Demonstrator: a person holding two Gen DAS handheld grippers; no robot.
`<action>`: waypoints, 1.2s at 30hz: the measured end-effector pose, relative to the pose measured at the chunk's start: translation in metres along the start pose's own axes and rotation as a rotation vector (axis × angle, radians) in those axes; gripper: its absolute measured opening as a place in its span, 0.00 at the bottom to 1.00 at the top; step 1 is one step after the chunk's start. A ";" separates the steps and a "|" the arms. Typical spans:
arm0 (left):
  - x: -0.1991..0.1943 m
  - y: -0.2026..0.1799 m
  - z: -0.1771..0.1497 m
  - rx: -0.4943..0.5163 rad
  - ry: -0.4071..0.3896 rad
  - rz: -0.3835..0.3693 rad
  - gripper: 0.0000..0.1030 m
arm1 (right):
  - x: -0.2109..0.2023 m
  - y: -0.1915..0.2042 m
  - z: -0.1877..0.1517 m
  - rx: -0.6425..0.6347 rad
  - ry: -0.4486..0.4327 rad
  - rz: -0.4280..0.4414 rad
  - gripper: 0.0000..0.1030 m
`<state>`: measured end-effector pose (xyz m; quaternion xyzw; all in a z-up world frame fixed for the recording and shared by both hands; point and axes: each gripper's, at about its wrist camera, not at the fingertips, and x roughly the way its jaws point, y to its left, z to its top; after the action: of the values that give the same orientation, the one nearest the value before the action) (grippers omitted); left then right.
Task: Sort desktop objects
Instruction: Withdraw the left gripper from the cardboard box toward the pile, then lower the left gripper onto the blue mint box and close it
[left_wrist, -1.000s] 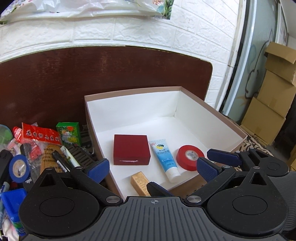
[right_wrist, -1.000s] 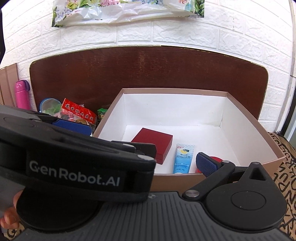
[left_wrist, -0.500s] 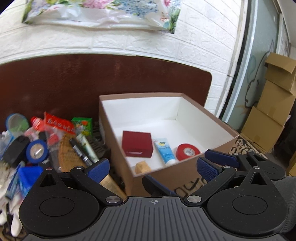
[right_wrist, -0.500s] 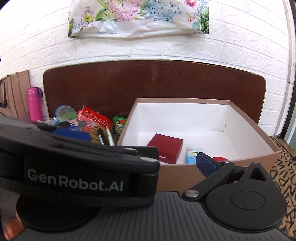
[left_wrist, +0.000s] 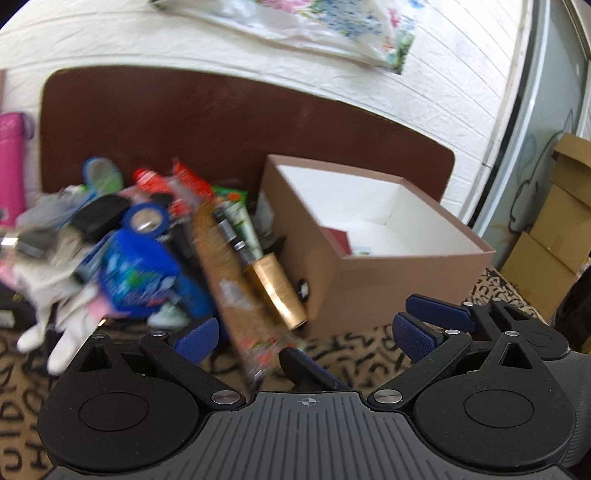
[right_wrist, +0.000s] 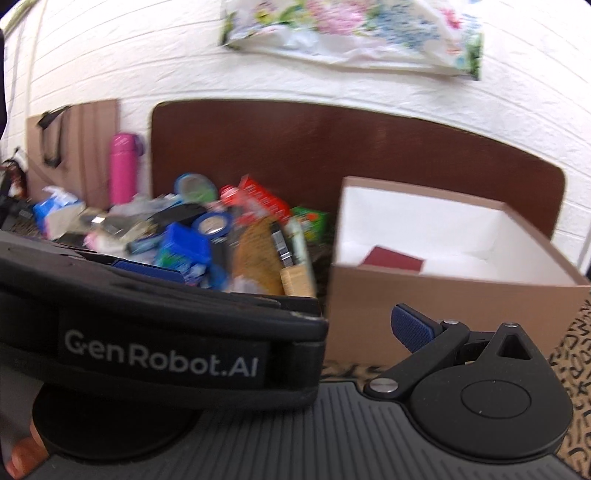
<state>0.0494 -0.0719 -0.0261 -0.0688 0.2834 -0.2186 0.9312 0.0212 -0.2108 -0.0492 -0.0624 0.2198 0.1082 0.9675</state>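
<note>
A brown cardboard box (left_wrist: 373, 291) with a white inside stands at right; a dark red case (left_wrist: 338, 238) shows inside it. It also shows in the right wrist view (right_wrist: 443, 310) with the red case (right_wrist: 393, 258). Left of it lies a blurred heap: a blue tape roll (left_wrist: 146, 219), a blue packet (left_wrist: 136, 273), a gold tube (left_wrist: 277, 291), a white glove (left_wrist: 55, 314). My left gripper (left_wrist: 303, 336) is open and empty, in front of the heap and box. The right gripper's right finger (right_wrist: 412, 326) shows; the left gripper's body (right_wrist: 159, 339) hides its other finger.
A pink bottle (right_wrist: 123, 166) stands at the far left by the brown backboard (right_wrist: 332, 147). Stacked cardboard cartons (left_wrist: 554, 229) stand at far right. The tabletop has a leopard-pattern cloth (left_wrist: 369, 354). The right gripper's finger (left_wrist: 436, 314) shows beside my left one.
Both grippers have pulled back and swung left, away from the box. The heap of objects now fills the left and middle of both views. The frames are motion-blurred.
</note>
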 end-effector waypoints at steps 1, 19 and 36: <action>-0.003 0.006 -0.004 -0.008 -0.002 0.004 1.00 | 0.001 0.006 -0.002 -0.006 0.005 0.015 1.00; -0.001 0.104 0.008 -0.156 -0.025 0.057 1.00 | 0.054 0.056 0.009 -0.107 -0.026 0.210 0.99; 0.050 0.135 0.032 -0.138 0.055 0.046 0.91 | 0.111 0.065 0.022 -0.225 -0.019 0.263 0.82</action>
<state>0.1540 0.0268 -0.0588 -0.1203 0.3249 -0.1788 0.9209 0.1126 -0.1239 -0.0830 -0.1401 0.2032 0.2586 0.9339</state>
